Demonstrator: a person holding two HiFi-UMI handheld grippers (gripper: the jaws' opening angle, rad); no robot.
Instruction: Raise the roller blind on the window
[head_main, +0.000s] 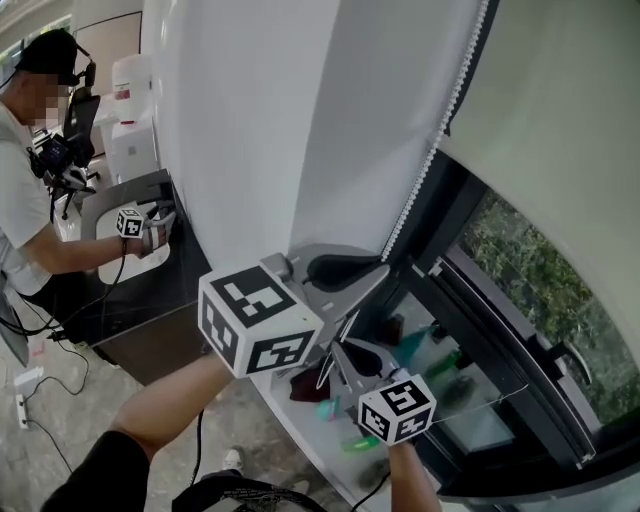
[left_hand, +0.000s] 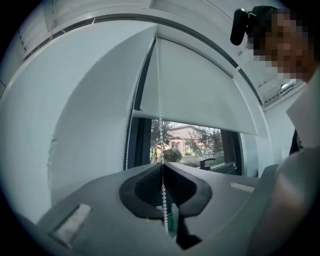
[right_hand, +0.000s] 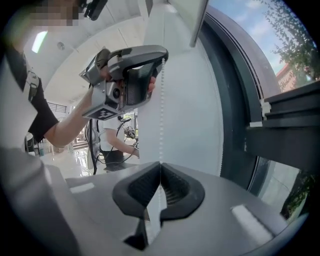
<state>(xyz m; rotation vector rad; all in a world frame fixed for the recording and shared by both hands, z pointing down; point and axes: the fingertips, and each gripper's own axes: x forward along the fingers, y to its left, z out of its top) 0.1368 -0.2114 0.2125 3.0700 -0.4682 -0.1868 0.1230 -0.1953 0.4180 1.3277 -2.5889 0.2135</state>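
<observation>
A white wall (head_main: 250, 120) fills the upper middle of the head view, with the pale roller blind (head_main: 570, 120) at the upper right. The left gripper view alone shows the blind's (left_hand: 200, 90) bottom edge hanging partway down the window (left_hand: 190, 145), with trees and a house beyond the glass.

The left gripper (head_main: 383, 268) sits at the centre of the head view and the right gripper (head_main: 336, 350) just below it. Both have their jaws pressed together on the white bead chain (head_main: 440, 140). Each gripper's own view shows the beads running into the closed tips ( (left_hand: 162, 164) for the left, (right_hand: 160, 164) for the right). The right gripper view also looks up at the left gripper (right_hand: 164, 52), which pinches the same chain (right_hand: 161, 110) higher up.

The marker cubes (head_main: 260, 320) carry black-and-white square patterns, not letters.

Only the head view shows coloured bottles (head_main: 440, 365) on the sill, at lower right. At its upper left, a white machine (head_main: 130, 110) bears a red label too small to read.
</observation>
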